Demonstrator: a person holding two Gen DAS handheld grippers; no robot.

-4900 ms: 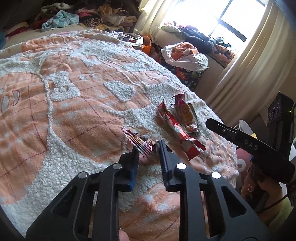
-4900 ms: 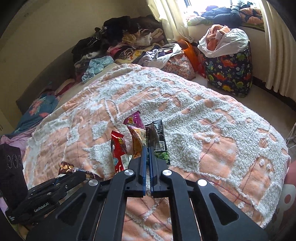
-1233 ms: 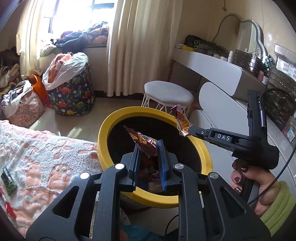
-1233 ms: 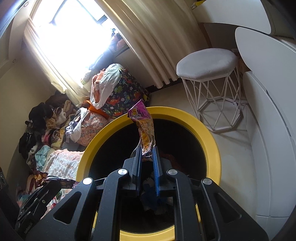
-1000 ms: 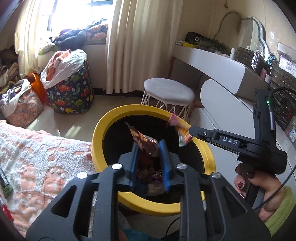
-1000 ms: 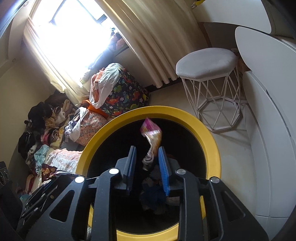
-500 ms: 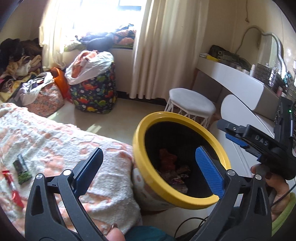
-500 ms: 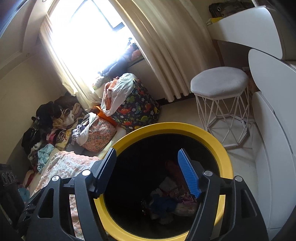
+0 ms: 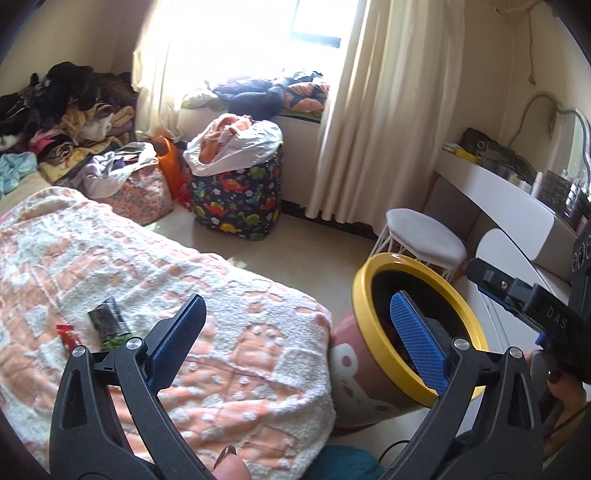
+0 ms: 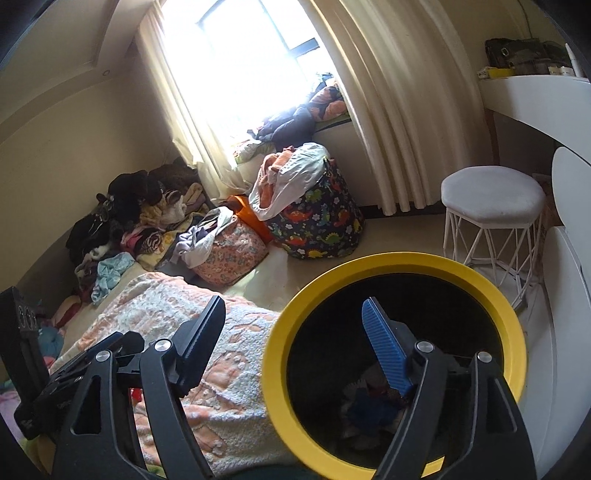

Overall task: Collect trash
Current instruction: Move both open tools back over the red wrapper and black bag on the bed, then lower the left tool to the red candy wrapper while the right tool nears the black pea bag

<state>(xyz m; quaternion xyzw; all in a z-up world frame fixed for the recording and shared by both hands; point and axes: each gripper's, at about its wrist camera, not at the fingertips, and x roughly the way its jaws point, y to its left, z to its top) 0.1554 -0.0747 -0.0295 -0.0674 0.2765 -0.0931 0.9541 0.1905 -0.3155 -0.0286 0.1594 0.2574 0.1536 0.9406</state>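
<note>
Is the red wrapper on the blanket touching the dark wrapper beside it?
Apart. The left wrist view shows a strip of blanket between the red wrapper and the dark wrapper, both lying flat.

Daylight floods in thru the window [image 9: 280, 22], blown out to pure white in both my feeds; curtains [image 10: 388, 110] glow. Rest of room is warm, softer. Bin interior [image 10: 369, 350] reads v. dark, contents barely visible. Heavy fisheye bend + black vignette at corners. Focus sharp, no motion blur.
</note>
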